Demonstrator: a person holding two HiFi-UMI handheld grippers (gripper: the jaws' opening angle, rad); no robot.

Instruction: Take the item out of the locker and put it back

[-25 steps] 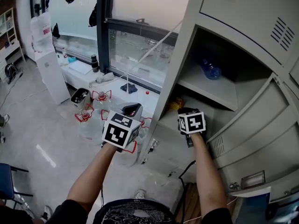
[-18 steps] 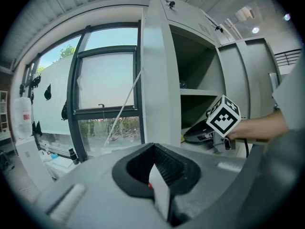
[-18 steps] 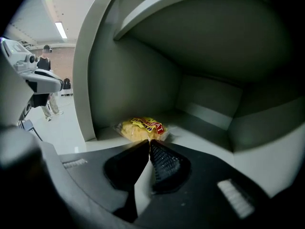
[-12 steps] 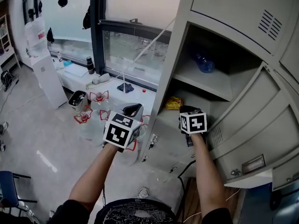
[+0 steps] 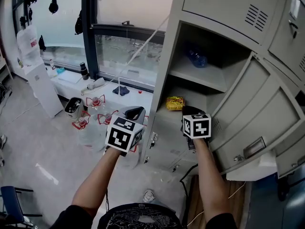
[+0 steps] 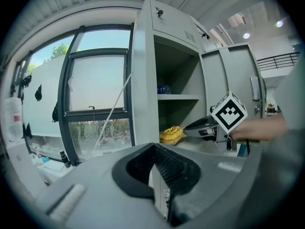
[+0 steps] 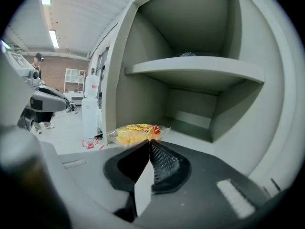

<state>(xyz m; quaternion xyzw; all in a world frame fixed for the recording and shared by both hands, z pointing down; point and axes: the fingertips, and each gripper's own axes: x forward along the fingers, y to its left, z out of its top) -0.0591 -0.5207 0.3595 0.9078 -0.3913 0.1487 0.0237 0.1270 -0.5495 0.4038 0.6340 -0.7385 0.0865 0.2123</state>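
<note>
A yellow snack packet (image 5: pixel 175 102) lies at the front left of the open locker's lower shelf (image 5: pixel 167 120). It also shows in the right gripper view as the packet (image 7: pixel 136 132), just beyond my right gripper (image 7: pixel 148 143), whose jaws are shut and empty. Seen from the head, the right gripper (image 5: pixel 190 110) hovers at the shelf's front edge, right of the packet. My left gripper (image 5: pixel 135 111) stays outside the locker to the left; in its own view it (image 6: pixel 153 148) is shut and empty, with the packet (image 6: pixel 171 134) ahead.
A blue bottle (image 5: pixel 196 58) lies on the upper shelf (image 5: pixel 200 78). The locker door (image 5: pixel 248 113) stands open at the right. Water jugs (image 5: pixel 90 128) with red handles and a white dispenser (image 5: pixel 40 78) stand on the floor at the left, under a window.
The head view has swung, so the locker sits further left and the packet shows more fully. Both grippers have held about the same place, still shut.
</note>
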